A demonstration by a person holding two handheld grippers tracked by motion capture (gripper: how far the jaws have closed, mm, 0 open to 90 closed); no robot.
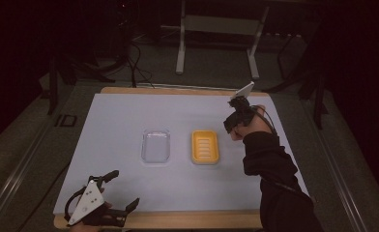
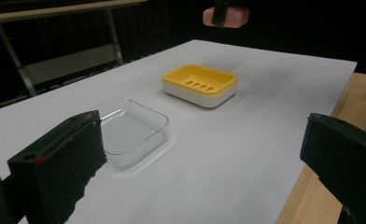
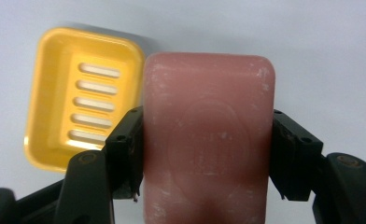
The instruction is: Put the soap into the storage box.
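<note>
A pink soap bar (image 3: 209,140) is clamped by its long sides between the jaws of my right gripper (image 3: 204,154), which is shut on it. Below the bar lies a yellow slotted soap dish (image 3: 78,98) on the white table cover. From above, the right gripper (image 1: 230,124) hangs in the air just right of the yellow dish (image 1: 205,147). The left gripper view shows the soap bar (image 2: 237,17) held high beyond the dish (image 2: 200,84). My left gripper (image 1: 123,191) rests open at the front left edge, its jaws wide apart with nothing between them.
A clear plastic tray (image 1: 155,146) sits left of the yellow dish, mid-table. The white cover (image 1: 120,121) lies on a wooden board (image 1: 178,220) whose edge shows at front and back. A metal frame (image 1: 216,29) stands on the floor beyond the table.
</note>
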